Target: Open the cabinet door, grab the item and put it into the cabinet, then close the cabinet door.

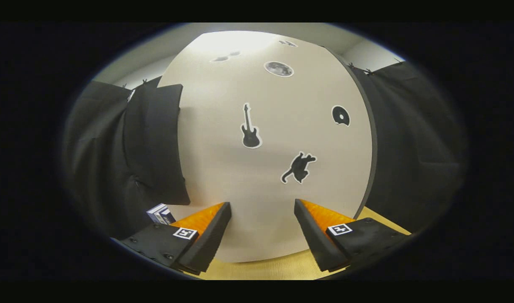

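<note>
A pale cabinet door [257, 168] with black stickers of a guitar, a cat, a disc and a moon stands close in front of my gripper [262, 206]. Its dark right edge [371, 139] curves down to the wooden table [278, 269]. The gripper is open, its fingers spread wide with nothing between them, the tips very near the door's lower part. A small blue and white box [159, 213] sits just left of the left finger, partly hidden behind it.
Black cloth hangs on both sides of the cabinet. A dark panel [156, 143] stands at the cabinet's left side. A strip of yellow-tan tabletop shows under the fingers and to the right.
</note>
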